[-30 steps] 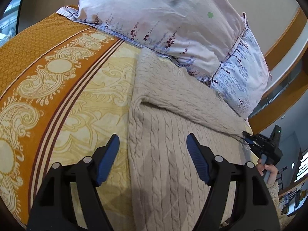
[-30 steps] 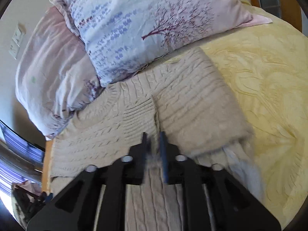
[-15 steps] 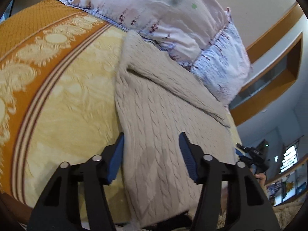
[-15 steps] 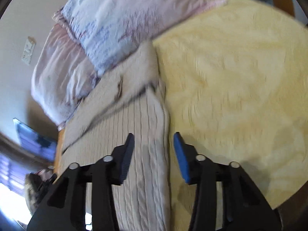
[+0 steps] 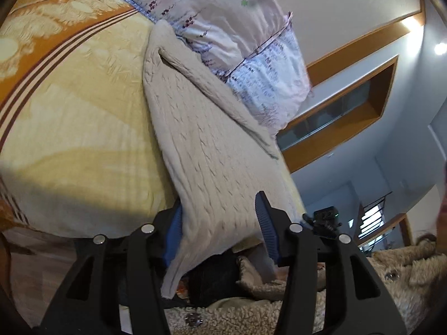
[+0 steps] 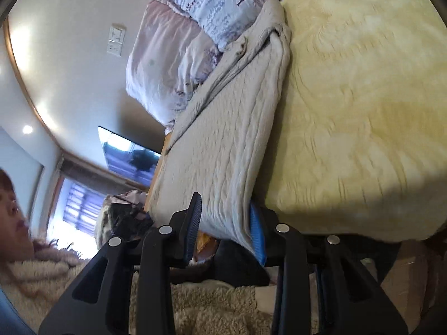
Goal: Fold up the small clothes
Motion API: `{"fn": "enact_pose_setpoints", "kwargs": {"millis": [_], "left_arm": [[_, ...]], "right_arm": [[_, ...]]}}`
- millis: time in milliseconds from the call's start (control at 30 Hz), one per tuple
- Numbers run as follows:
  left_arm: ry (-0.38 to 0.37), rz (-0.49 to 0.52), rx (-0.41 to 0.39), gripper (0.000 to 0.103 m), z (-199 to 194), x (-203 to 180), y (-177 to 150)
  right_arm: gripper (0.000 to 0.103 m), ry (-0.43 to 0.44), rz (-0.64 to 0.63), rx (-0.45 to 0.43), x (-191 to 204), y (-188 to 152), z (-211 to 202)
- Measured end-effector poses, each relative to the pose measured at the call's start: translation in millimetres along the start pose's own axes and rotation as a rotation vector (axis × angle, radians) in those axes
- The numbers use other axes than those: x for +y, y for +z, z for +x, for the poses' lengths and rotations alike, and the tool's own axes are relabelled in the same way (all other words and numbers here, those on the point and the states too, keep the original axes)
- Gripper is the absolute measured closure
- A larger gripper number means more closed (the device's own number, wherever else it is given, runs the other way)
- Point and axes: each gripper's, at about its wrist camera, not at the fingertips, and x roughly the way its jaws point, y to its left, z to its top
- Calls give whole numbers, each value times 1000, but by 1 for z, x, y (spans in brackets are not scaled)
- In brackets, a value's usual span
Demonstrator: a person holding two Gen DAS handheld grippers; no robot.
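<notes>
Yellow patterned bedding (image 5: 83, 128) covers the bed on which the work is laid, and a beige cable-knit sweater (image 5: 206, 150) is stretched along it with its long axis running straight away from both grippers, from the near edge of the bed toward the pillows.

Nearest of all, a fleecy garment worn by the person (image 5: 391, 273) is seen below the gripper frames. At the bed's near edge the hem of the sweater overhangs slightly. The left gripper (image 5: 220, 234) is placed at the hem's left corner, its jaws closing, with the cloth lying between the blue pads; the left pad is partly covered by the knit, while a gap is seen at the right pad, so no firm pinch can be claimed. The right gripper (image 6: 223, 223) is set at the hem's right corner; the folded edge is lodged against its right pad and the left pad stands just clear, so the jaws are judged not yet clamped.

Each corner is thus served by its own gripper, and a fold of the hem toward the collar is judged to be the coming move.

Farther along, a sleeve is already laid slantwise across the body. Beyond the collar, two floral pillows (image 6: 212, 2) touch the sweater's far end and limit how far it can be carried. An orange border (image 5: 56, 8) lies well to the left.
</notes>
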Motion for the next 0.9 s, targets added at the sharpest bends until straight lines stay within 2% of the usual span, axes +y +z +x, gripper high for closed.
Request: {"fn": "enact_pose_setpoints", "kwargs": {"millis": [100,233,433,467,500,533,567,633,667,800,900], "left_arm": [[-7,19,-2,53,-2,-2,-8],[21,58,44,47,3,-5,-17],[34,25,119,47,28,7,-27],[35,23,129,50,31,8,-28],[34,26,142,53,34,7,-29],[31,28,152,61,35,7,-29],[21,29,161,72,36,7,-30],[-3,40,177,89,36,5,-28],[-13,50,183,94,35,2,-27],[-38,106,166,96,31,-12,-16],[-44,155,119,97,23,-24,-2]], "right_arm": [[67,4,-9,19,0,-3,1],[67,-64,-36,94,2,-9,12],[67,-84,-41,177,-7,-15,38],[68,-85,-47,182,-7,-16,39],[73,-82,-61,190,-4,-17,41],[85,-73,-73,197,-3,-18,39],[91,-64,-85,201,0,-18,39],[95,-40,-130,189,11,-16,34],[95,-30,-147,177,16,-14,31],[95,-16,-228,98,42,-2,20],[95,-44,-280,15,60,10,18]]}}
